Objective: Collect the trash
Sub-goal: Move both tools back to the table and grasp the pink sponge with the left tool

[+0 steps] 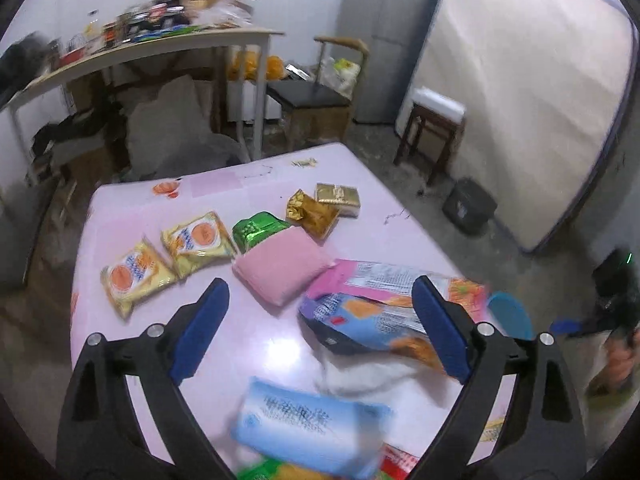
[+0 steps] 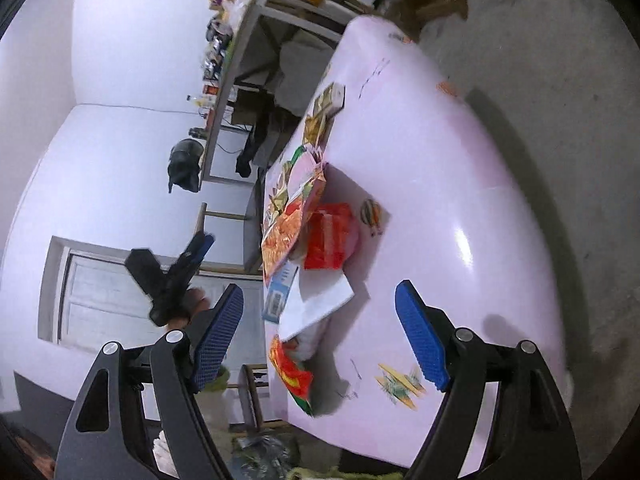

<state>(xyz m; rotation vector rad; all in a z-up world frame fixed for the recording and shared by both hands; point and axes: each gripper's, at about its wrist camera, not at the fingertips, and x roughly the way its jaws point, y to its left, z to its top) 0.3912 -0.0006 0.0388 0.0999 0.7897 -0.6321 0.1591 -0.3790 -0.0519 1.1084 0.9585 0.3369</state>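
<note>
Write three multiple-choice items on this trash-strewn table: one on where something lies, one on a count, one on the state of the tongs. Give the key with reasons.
1. Where does the pink pack lie?
A. Against the green foil pack
B. On the floor
C. On the chair

2. How many yellow packets with an orange circle, such as the yellow packet, lie side by side on the pink table?
A. One
B. Two
C. Four

3. How do the left tongs stand?
A. Shut on a wrapper
B. Open, holding nothing
C. Shut and empty

Key: 1 A, the pink pack overlaps the green foil pack's near edge. 2 B, two such packets lie next to each other at the left. 3 B, the blue pads are wide apart with nothing between them.
</note>
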